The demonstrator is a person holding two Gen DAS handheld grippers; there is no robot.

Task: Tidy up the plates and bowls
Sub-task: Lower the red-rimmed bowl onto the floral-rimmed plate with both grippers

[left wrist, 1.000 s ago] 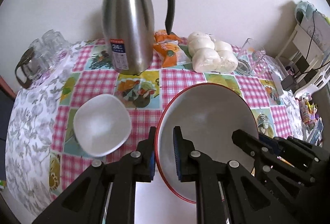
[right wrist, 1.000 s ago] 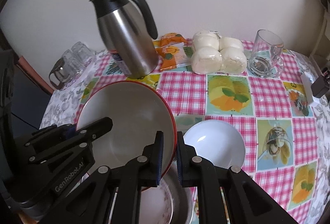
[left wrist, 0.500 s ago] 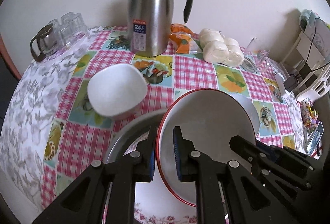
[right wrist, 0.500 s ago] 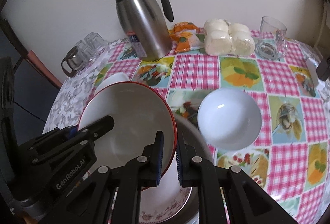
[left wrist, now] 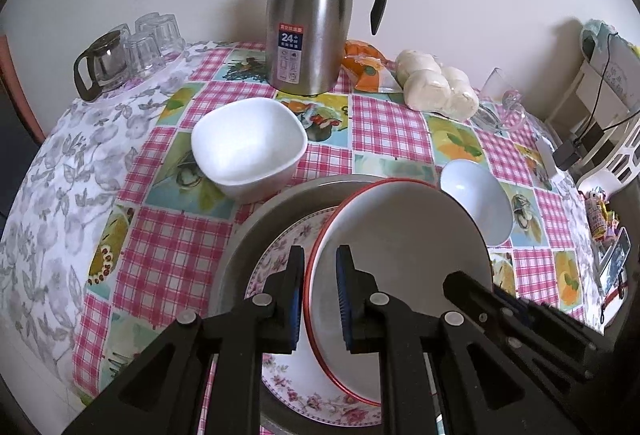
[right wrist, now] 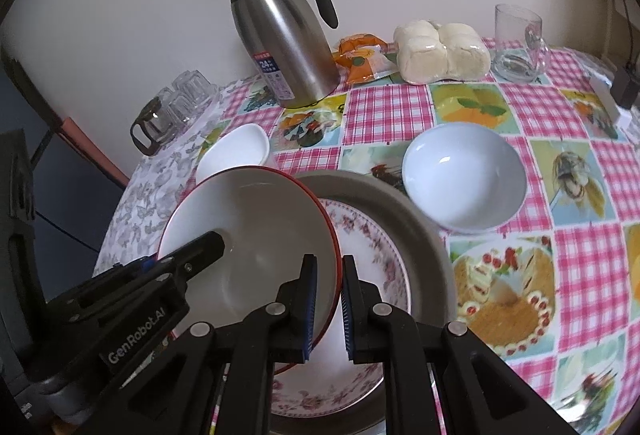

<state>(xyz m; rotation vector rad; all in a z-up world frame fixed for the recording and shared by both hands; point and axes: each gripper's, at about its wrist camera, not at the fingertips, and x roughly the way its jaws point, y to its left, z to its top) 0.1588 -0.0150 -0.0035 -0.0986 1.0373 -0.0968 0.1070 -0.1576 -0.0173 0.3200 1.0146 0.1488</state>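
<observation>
Both grippers hold one red-rimmed white plate [left wrist: 400, 235] by opposite edges. My left gripper [left wrist: 320, 299] is shut on its left rim; my right gripper [right wrist: 329, 307] is shut on its right rim [right wrist: 256, 235]. The plate hangs tilted just above a floral plate [left wrist: 288, 255] that lies in a grey metal dish [left wrist: 256, 227]. They also show in the right wrist view: the floral plate [right wrist: 372, 243], the grey dish [right wrist: 416, 227]. A square white bowl [left wrist: 248, 147] sits to the left, a round white bowl [right wrist: 464, 175] to the right.
A steel thermos jug [left wrist: 316, 19] stands at the back. Beside it lie an orange snack packet [left wrist: 364, 67] and wrapped buns [left wrist: 436, 87]. A glass mug [right wrist: 518, 43] is at back right, a glass pot with tumblers [left wrist: 120, 55] at back left. The tablecloth edge [left wrist: 40, 235] drops off left.
Both grippers have pulled back and lowered with the red-rimmed plate. It now hangs over the floral plate and grey dish, which have come into full view.
</observation>
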